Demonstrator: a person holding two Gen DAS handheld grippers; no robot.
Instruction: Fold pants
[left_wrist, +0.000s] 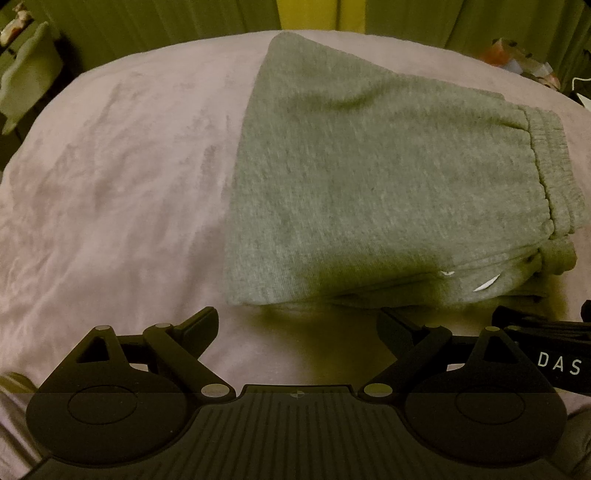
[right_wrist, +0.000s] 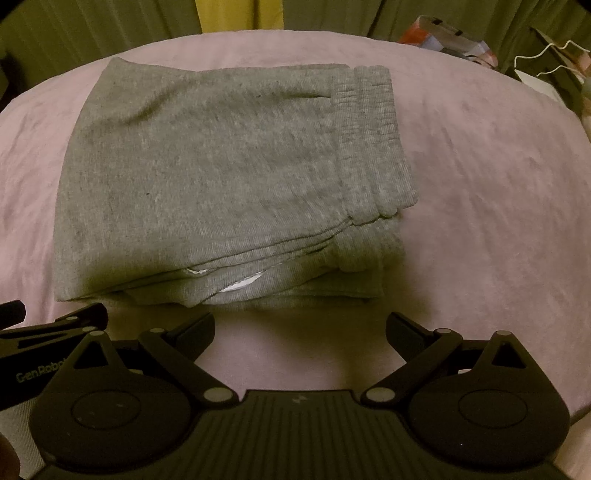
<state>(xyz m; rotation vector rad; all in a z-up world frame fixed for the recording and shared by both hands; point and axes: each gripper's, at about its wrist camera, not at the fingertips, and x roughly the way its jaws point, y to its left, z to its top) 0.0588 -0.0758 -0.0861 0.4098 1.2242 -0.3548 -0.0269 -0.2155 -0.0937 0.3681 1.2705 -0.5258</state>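
Grey sweatpants (left_wrist: 369, 184) lie folded into a compact stack on the pink bedspread (left_wrist: 110, 166), elastic waistband on the right side. They also show in the right wrist view (right_wrist: 221, 177), with white lining peeking from the near edge. My left gripper (left_wrist: 297, 325) is open and empty, just short of the stack's near edge. My right gripper (right_wrist: 301, 328) is open and empty, also just in front of the stack. Each gripper's body shows at the edge of the other's view.
Green curtains (right_wrist: 110, 29) hang behind the bed. Cluttered boxes and a white cable (right_wrist: 461, 40) sit at the far right. A pale chair-like object (left_wrist: 29, 74) stands at the far left. The bedspread (right_wrist: 498, 184) lies wrinkled around the pants.
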